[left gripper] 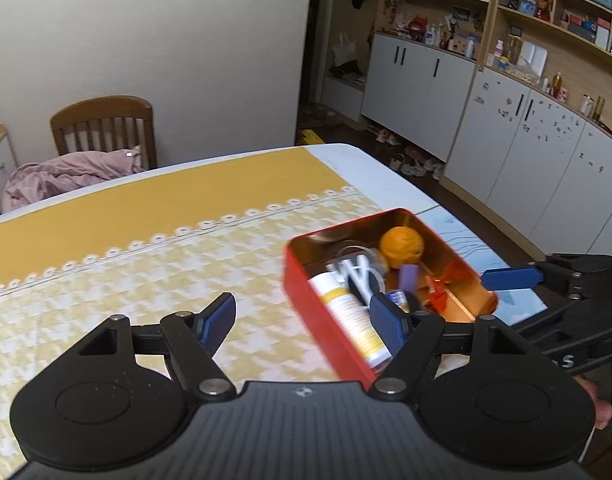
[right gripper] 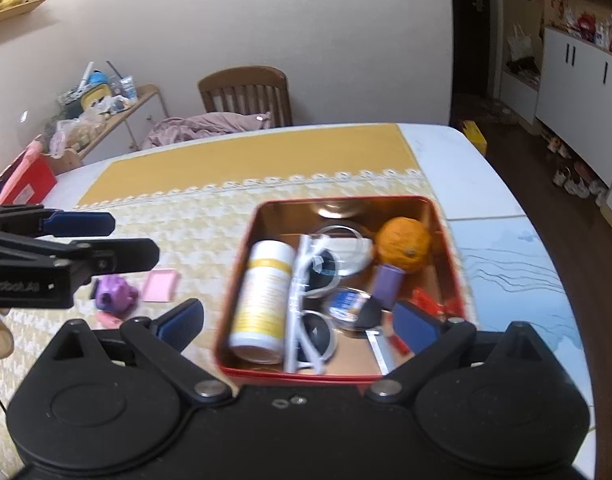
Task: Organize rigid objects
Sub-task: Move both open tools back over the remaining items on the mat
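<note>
Both grippers, left & right, hover w/ jaws open & empty over the red tin near the tabletop's right edge, already holding bottle, sunglasses, orange; next, likely, the purple toy & pink card lying loose left of it.

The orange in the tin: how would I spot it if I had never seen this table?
Find the red tin on the yellow-patterned tablecloth. Look into its far right corner, past the white sunglasses and the white and yellow bottle. The orange there is the only round, dimpled, all-orange thing inside.
</note>
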A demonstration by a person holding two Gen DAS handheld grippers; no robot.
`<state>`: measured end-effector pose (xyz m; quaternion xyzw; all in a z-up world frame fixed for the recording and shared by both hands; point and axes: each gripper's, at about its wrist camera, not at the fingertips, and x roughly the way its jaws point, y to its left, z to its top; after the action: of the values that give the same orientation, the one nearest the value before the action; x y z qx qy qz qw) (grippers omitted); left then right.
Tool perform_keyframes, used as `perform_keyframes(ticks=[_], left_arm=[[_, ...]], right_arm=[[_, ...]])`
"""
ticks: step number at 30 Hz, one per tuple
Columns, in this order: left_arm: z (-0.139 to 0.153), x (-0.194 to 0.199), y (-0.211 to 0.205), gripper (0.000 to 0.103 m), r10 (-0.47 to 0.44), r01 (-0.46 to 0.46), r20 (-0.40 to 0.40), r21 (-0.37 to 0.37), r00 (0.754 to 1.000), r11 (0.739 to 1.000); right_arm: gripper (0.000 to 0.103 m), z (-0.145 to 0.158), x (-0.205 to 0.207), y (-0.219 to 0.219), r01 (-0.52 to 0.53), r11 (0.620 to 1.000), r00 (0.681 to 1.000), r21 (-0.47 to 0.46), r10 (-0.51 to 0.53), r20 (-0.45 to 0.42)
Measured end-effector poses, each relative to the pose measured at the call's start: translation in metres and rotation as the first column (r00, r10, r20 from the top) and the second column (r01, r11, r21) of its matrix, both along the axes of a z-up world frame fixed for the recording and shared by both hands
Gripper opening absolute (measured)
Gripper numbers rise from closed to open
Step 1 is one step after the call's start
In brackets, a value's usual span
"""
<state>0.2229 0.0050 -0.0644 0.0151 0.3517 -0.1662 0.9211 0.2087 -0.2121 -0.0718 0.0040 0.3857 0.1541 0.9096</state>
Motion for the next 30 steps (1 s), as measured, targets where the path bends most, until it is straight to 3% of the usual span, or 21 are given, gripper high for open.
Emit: perform_keyframes(ticks=[6,19,30], left_arm=[[-0.001,-0.004,0.041,0.082,0.047,-0.047,0.004,-0.024,0.999,0.999],[-0.014,-0.002,0.117,0.085,0.139,-0.139,0.022,-0.017,0.99,0.99],[-0.039,0.001,0.143,0.085,0.114,-0.114,0.013,-0.001,0.993,0.993]], right_arm=[[0.103,0.004,-0.013,0.033,-0.038,0.999,0.999,0.016,0.038,0.019],[0.103,-0.014,-0.029,0.112,-0.084,0.996,0.996,-0.007,0.084,-0.017],[0.103,-0.04,-0.037,0.178,-0.151,0.987,0.987,-0.056,0.148,-0.06]])
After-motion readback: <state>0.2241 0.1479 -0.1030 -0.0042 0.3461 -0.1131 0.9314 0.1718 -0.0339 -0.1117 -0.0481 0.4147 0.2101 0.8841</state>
